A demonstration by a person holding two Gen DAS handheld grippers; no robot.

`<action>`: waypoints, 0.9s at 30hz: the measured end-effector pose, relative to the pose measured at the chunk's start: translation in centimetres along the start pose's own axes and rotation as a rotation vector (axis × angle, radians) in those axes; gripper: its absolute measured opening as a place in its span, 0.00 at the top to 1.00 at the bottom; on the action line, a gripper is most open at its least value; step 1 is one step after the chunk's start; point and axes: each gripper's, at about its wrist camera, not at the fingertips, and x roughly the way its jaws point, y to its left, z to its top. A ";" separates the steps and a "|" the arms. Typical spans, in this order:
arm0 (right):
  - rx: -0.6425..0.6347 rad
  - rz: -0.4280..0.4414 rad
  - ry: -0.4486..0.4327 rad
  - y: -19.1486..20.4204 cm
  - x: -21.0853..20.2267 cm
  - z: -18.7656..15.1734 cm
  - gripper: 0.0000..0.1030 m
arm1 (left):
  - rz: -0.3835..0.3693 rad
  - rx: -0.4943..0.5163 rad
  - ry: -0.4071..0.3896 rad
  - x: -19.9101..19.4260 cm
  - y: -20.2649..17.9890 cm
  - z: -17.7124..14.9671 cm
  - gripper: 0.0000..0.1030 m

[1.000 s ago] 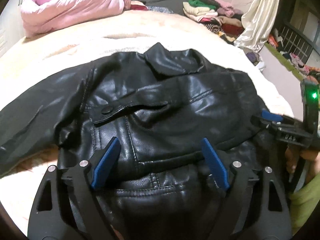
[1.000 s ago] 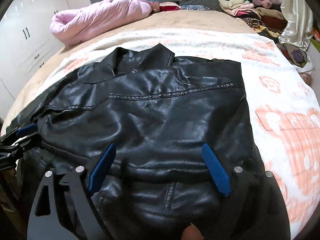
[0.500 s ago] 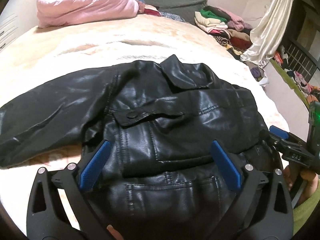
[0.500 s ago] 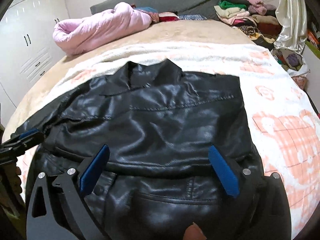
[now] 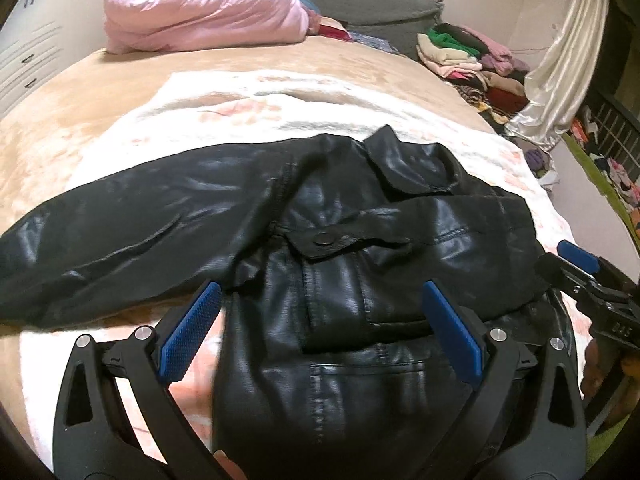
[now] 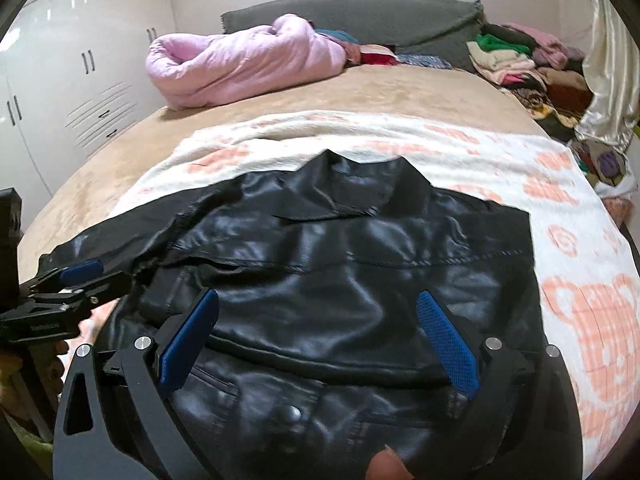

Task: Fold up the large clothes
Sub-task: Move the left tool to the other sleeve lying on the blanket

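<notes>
Black jacket point(image 5: 360, 280) lies on bed blanket point(image 6: 580, 280), 1 sleeve stretched out. Left tool point(image 5: 320, 332) spread above it; right tool point(image 6: 320, 332) spread too, holding nothing.

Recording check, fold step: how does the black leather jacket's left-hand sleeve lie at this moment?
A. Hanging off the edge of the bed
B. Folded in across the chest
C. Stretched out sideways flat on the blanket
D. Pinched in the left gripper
C: in the left wrist view the sleeve of the black leather jacket runs out sideways on the blanket, and the left gripper is open with nothing between its fingers.
</notes>
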 end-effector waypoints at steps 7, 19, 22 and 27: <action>-0.062 0.037 -0.009 3.8 0.6 1.7 0.04 | 0.060 -0.054 -0.012 -1.2 2.7 0.4 0.09; -0.154 0.109 -0.018 10.0 1.8 3.7 0.04 | 0.239 -0.218 -0.067 -3.5 8.6 0.8 0.09; -0.167 0.126 -0.019 11.3 2.1 4.2 0.04 | 0.293 -0.276 -0.073 -4.1 10.4 0.7 0.09; -0.185 0.161 -0.015 13.2 2.5 4.8 0.04 | 0.352 -0.373 -0.097 -4.9 12.6 0.6 0.09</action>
